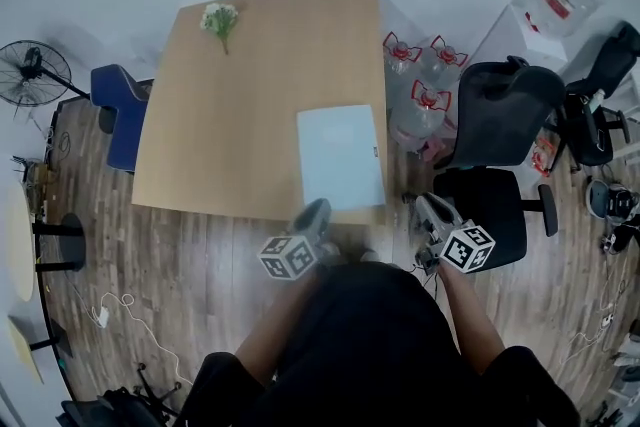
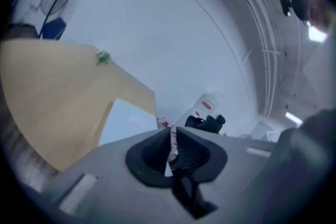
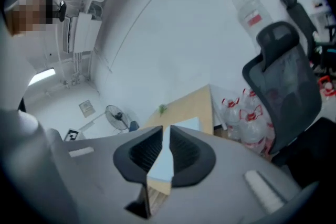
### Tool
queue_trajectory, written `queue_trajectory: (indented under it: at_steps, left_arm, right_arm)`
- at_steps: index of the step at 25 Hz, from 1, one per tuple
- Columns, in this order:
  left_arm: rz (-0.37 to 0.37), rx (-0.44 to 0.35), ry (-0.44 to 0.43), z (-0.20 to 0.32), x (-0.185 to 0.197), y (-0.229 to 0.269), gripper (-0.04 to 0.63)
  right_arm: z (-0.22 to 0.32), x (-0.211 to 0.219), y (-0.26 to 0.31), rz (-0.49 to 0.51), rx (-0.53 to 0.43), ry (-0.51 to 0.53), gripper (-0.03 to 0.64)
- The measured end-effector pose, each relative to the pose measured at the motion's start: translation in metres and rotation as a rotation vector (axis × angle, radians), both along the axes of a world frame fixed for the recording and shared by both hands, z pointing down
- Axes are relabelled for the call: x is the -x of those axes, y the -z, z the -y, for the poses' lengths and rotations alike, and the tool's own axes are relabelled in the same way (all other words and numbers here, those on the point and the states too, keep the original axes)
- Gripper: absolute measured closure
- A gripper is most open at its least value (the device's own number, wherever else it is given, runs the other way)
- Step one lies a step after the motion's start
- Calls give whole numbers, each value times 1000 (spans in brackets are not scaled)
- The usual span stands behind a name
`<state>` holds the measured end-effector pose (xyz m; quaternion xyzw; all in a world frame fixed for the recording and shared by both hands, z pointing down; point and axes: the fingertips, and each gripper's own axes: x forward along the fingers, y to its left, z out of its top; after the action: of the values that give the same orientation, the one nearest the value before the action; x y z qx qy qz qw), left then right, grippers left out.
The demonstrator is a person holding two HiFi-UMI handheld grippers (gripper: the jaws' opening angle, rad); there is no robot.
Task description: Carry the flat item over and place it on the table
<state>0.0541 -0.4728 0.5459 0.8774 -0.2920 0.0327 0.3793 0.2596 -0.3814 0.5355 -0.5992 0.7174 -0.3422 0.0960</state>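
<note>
Both grippers sit low in front of us and hold nothing, and the flat sheet lies on the tabletop ahead.

Nearest, our forearms reach forward from dark sleeves. The left gripper points ahead at the tabletop's near edge. The right gripper hangs beside it over the wooden floor, just off the tabletop's near right corner, and angles slightly leftward. Each gripper's jaws stand almost together with only a thin slit between them, and we see nothing clamped in either. Just beyond the left gripper, the pale blue sheet lies flat on the tabletop, near its front right edge and apart from both grippers. Farther off, a sprig of flowers rests at the far side. To the right stands a black office chair, with water bottles between it and the tabletop.
</note>
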Motion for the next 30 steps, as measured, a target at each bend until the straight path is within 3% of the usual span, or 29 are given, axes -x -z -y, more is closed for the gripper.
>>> queue_trajectory:
  at_steps: [1, 4, 12, 20, 24, 30]
  left_arm:
    - [46, -67, -4, 1, -2, 9, 583]
    - [116, -230, -9, 9, -9, 39, 596]
    - [163, -436, 35, 23, -5, 87, 597]
    - [196, -443, 138, 51, 26, 88, 596]
    - [244, -454, 147, 62, 36, 74, 597]
    - [286, -435, 159, 76, 48, 59, 596]
  right_arm:
    - [-1, -6, 6, -47, -14, -53, 609]
    - [5, -9, 20, -156, -36, -118, 617]
    - [33, 3, 53, -405, -103, -66, 617]
    - [55, 1, 59, -469, -101, -98, 617]
    - [64, -3, 55, -405, -78, -135, 616]
    - [83, 2, 54, -470, -80, -121, 616]
